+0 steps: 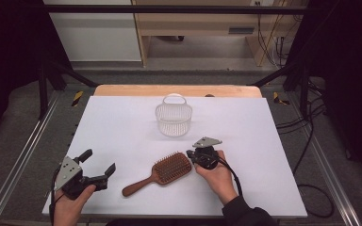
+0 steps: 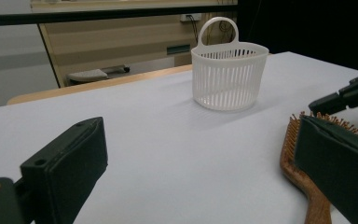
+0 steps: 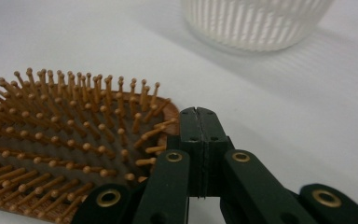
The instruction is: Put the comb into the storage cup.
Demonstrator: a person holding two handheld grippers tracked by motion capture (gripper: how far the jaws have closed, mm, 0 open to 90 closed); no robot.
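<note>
While the right gripper (image 1: pixel 190 154), jaws pressed together and empty, is nudging the hairbrush (image 1: pixel 172 168) head at three o'clock, the left gripper (image 1: pixel 99 161) is waiting wide open, empty, at nine. Keep pushes low and slow; the basket (image 1: pixel 174 120) sits at twelve.

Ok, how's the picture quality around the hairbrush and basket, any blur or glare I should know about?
High view: even light, white table bright without glare, dark surroundings. Left gripper view: basket sharp with a soft shadow; its own near jaws and the hairbrush edge are blurred. Right gripper view: hairbrush bristles sharp, basket at the top out of focus, right gripper jaws pressed together.
</note>
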